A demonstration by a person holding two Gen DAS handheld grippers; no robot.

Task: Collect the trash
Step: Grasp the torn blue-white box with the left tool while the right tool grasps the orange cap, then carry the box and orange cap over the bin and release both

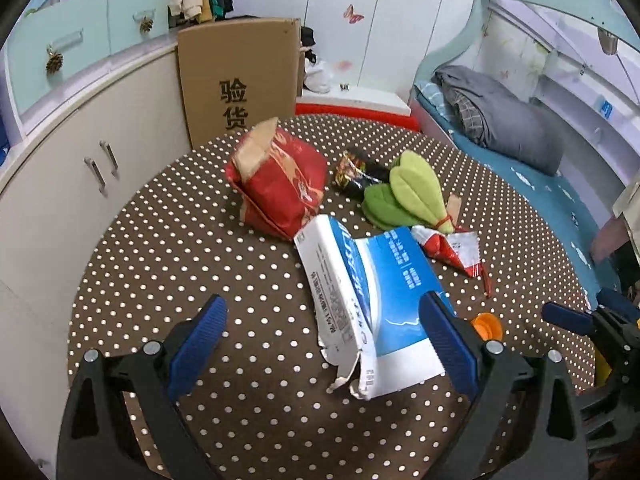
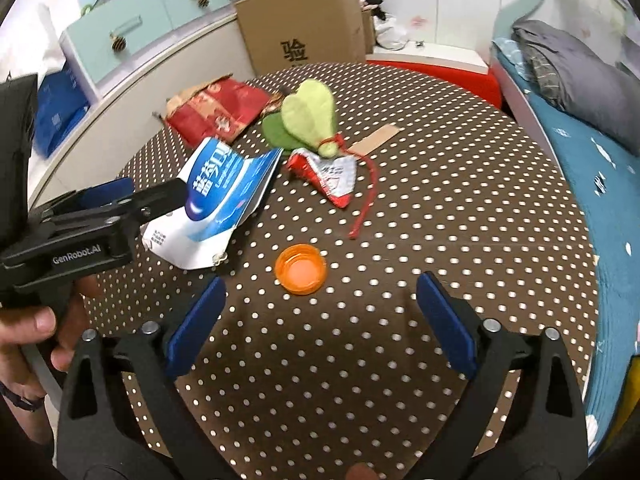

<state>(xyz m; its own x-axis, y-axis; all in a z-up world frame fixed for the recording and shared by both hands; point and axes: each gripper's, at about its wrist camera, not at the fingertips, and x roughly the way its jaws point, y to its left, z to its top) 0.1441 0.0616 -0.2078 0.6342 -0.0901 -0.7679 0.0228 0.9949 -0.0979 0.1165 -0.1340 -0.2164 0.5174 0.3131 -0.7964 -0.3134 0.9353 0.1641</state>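
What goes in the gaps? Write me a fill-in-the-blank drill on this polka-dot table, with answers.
1. The round plastic bottle cap lying ahead of the right tool is ____ in colour.
2. The torn blue-and-white cardboard box lies between the open fingers of the ____ tool.
3. The brown tablecloth carries white ____.

Answers: orange; left; dots

Glossy torn cardboard box (image 1: 372, 300), shiny foil wrapper (image 2: 328, 174), smooth plastic cap (image 2: 301, 268), dotted cloth (image 2: 440, 220)
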